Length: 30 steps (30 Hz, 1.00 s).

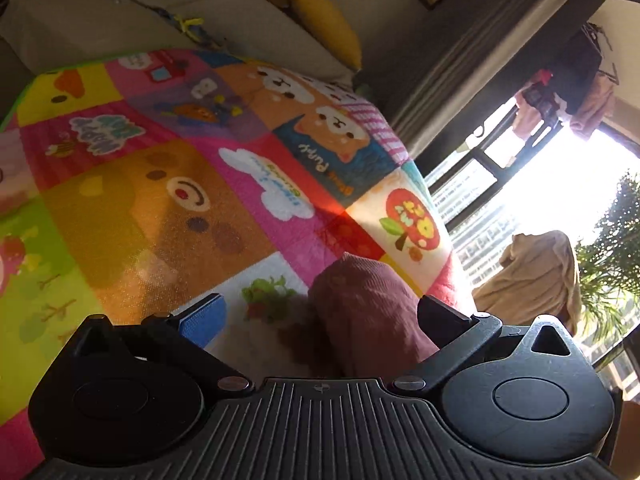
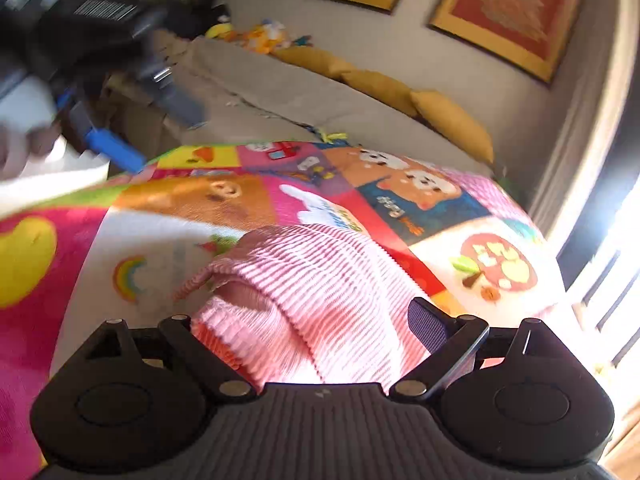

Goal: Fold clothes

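A pink ribbed garment [image 2: 316, 280] lies folded in a bundle on the colourful play mat [image 2: 420, 208]. My right gripper [image 2: 302, 320] stands wide over it, with the bundle between its fingers and the right pad [image 2: 428, 324] clear of the cloth. In the left wrist view the same garment [image 1: 360, 308] looks dark red in shadow and sits between the spread fingers of my left gripper [image 1: 324, 314], whose blue pad [image 1: 202, 320] touches nothing. The right wrist view also catches the left gripper [image 2: 132, 128], blurred at the upper left above the mat, with a hand [image 2: 16, 148] behind it.
The mat [image 1: 160, 184] covers a raised surface in front of a beige sofa [image 2: 288, 96] with yellow cushions [image 2: 452, 120]. Framed red pictures [image 2: 512, 12] hang above. A bright window [image 1: 560, 184], a draped beige cloth [image 1: 532, 276] and a plant [image 1: 616, 248] are at the right.
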Motion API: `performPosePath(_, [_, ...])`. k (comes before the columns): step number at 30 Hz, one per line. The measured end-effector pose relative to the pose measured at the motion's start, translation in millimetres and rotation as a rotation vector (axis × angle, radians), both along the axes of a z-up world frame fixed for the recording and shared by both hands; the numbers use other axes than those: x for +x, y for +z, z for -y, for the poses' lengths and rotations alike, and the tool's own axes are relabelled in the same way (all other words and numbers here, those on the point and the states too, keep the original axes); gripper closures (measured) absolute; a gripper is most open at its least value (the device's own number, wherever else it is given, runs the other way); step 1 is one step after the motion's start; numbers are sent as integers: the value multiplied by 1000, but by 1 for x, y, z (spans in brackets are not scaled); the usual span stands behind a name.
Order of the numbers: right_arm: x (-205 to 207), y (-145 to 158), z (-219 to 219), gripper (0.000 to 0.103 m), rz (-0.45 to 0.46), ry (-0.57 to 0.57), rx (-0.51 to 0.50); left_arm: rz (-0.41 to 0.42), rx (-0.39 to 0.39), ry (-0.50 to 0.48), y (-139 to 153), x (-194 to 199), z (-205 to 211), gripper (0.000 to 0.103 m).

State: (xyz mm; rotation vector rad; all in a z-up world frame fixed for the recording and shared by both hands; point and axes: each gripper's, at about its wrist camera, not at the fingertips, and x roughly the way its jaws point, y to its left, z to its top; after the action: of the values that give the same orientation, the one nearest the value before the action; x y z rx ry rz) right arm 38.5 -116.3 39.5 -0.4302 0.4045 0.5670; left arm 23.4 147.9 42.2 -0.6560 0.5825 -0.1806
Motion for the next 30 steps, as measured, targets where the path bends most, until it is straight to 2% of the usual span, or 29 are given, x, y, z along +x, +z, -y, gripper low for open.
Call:
performPosePath(1, [11,7,14,11,-61,-22,73,3,42,3,-1,-2,2,0])
performPosePath(2, [21,11,24,11,-111,-41,128,0,46,-26,-3,1,5,0])
performPosePath(5, [38,9,38,11,-171,-77,187,-11,76,-149,-9,9,26,0])
performPosePath(8, [46,8,46,11,-230,-74,245,1,196,-265,-11,12,63,0])
performPosePath(12, [48,7,42,11,-232,-50,246,47,372,-367,-14,12,107,0])
performPosePath(15, [50,6,43,11,-227,-49,245,79,465,-388,-20,16,125,0])
performPosePath(19, [53,6,47,11,-242,-61,265,135,638,-333,-24,17,141,4])
performPosePath(20, [53,6,48,11,-243,-60,266,144,651,-338,-24,17,143,18])
performPosePath(21, [53,6,48,11,-244,-60,267,153,664,-342,-23,16,146,37])
performPosePath(23, [54,5,47,11,-246,-59,269,170,690,-350,-21,15,151,38])
performPosePath(25, [54,5,47,11,-248,-59,273,154,690,-336,-24,18,152,38])
performPosePath(26, [54,5,47,11,-250,-59,274,146,690,-329,-25,20,152,42])
performPosePath(27, [54,5,47,11,-252,-60,276,131,684,-320,-26,22,150,61])
performPosePath(29, [53,6,48,11,-253,-57,275,105,643,-321,-28,26,142,82])
performPosePath(30, [52,6,47,11,-255,-51,273,100,610,-324,-27,25,135,82])
